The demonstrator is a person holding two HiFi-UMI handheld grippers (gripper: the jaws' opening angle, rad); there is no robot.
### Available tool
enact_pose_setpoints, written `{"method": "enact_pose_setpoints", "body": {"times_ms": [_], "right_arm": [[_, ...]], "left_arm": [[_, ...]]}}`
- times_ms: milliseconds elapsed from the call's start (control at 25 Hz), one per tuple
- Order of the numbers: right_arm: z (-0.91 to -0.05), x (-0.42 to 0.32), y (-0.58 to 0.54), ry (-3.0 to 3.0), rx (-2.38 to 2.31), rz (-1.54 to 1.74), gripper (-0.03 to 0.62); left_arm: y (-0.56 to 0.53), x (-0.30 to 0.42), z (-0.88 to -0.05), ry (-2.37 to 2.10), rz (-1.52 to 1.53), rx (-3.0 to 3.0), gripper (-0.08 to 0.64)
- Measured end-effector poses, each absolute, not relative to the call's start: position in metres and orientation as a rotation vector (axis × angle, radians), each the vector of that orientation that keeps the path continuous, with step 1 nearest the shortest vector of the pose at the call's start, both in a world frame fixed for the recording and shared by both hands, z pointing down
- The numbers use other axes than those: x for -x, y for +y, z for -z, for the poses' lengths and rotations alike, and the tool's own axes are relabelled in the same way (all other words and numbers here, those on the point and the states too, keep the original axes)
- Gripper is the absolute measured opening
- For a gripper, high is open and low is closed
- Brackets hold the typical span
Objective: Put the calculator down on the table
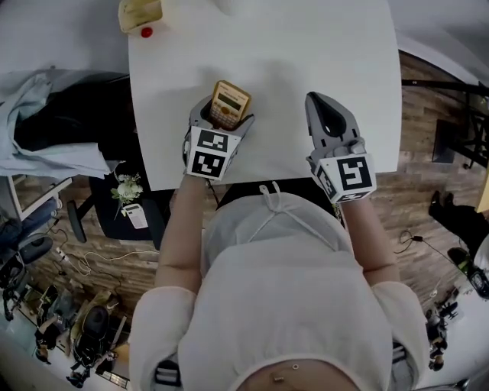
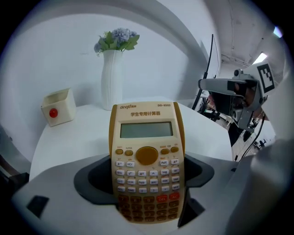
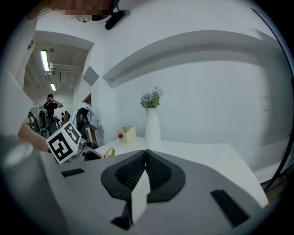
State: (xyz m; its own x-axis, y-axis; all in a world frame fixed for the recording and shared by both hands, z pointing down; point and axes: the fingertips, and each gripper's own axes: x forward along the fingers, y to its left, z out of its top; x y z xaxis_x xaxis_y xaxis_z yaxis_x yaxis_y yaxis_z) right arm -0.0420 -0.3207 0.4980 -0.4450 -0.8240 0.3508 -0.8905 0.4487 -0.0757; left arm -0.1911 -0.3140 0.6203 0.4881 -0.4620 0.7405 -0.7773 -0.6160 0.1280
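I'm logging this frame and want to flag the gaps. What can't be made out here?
- The calculator, lowest key rows: left gripper view, dark and blurred between the jaws of the left gripper.
- Whether it touches the table: head view, the gripper covers its lower end.
- The cream box: head view, cut off by the top edge.
- Key print: head view, too small.
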Motion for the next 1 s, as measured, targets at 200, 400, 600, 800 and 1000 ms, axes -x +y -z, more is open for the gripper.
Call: {"method": "enact_pose_setpoints", "body": {"times_ms": [200,400,600,800,1000], "right_arm": [[-0.507,0.028,-0.323,-2.411,-1.478,-0.391,0.006],[-0.512,0.016,-0.328,-2.406,-1.469,-0.432,0.005],[-0.512,0.020,-0.339,-2.412,-1.437,-0.442,0.005],[-0.507,0.019,-0.343,-2.421,-1.431,-0.449,0.006],[-0.506,0.019,-0.345,-2.436,-1.413,-0.456,0.005]], "left_arm": [[-0.314,0.178,-0.639,-0.976,-1.102,-2.226,0.414],[-0.312,0.167,-0.652,-0.946,-1.195,-2.161,0.414],[-0.314,0.172,-0.656,-0.950,-1.216,-2.155,0.414],[-0.311,0.170,-0.656,-0.953,-1.207,-2.164,0.413],[-0.311,0.169,-0.656,-0.966,-1.199,-2.164,0.413]]}}
